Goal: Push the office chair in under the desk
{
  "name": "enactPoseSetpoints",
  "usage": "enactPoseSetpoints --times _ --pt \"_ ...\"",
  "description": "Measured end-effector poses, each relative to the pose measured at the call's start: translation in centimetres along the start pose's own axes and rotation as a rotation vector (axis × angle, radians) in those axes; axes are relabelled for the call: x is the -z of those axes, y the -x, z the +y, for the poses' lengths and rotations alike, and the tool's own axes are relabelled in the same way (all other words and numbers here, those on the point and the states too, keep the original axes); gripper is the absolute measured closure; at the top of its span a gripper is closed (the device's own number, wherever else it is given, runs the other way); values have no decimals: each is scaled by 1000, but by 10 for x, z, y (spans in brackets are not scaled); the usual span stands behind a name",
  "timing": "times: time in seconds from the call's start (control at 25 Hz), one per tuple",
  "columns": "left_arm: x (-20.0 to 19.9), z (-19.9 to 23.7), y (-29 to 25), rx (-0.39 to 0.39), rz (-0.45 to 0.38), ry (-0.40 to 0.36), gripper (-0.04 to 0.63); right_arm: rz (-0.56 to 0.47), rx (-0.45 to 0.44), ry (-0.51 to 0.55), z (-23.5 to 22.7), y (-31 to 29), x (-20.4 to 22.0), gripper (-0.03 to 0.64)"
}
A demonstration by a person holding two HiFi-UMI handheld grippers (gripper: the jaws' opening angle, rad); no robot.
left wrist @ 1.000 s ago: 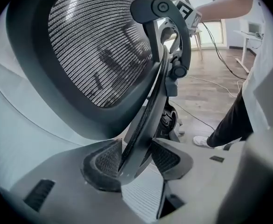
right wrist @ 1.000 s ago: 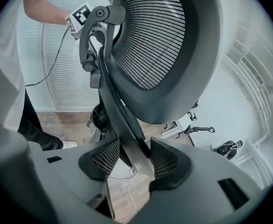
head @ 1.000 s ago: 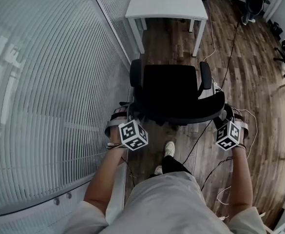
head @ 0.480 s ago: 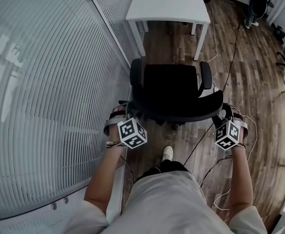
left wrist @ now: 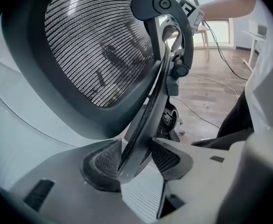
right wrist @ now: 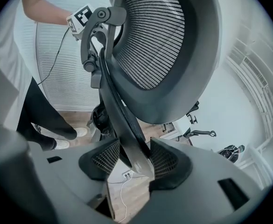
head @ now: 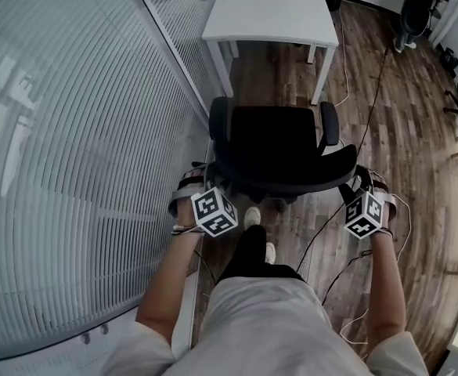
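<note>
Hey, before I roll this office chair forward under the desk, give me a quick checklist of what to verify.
1. Left gripper shut on back frame of the office chair: ok.
2. Right gripper shut on the back frame: ok.
3. Chair lined up with the desk opening: ok.
4. Cable clear of the wheels: cannot tell, base hidden under the seat.
5. Armrests pass under the desktop: cannot tell.

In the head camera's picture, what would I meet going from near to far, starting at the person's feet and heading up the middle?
white shoe → black office chair → white desk
</note>
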State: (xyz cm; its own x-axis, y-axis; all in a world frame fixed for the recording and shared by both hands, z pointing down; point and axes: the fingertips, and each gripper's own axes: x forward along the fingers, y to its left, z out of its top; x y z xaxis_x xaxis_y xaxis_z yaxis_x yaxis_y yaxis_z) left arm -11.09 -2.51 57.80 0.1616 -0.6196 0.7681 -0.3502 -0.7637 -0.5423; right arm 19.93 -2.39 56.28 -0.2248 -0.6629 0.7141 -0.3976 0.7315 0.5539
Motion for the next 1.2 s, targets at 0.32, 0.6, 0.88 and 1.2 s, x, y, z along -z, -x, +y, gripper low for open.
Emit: enactPoseSetpoints --times 0.32,0.6,0.88,1.2 --pt "-9 20 -19 -1 -22 -5 387 8 2 5 -22 -20 -1 399" --pt "-15 42 -38 -3 -42 -8 387 11 1 17 -43 -38 -4 400" --pt "-23 76 -50 6 -46 -15 387 10 8 14 -71 -51 -16 400" --pt "-21 107 -74 9 -31 -12 387 -3 -5 23 -90 -77 -28 400"
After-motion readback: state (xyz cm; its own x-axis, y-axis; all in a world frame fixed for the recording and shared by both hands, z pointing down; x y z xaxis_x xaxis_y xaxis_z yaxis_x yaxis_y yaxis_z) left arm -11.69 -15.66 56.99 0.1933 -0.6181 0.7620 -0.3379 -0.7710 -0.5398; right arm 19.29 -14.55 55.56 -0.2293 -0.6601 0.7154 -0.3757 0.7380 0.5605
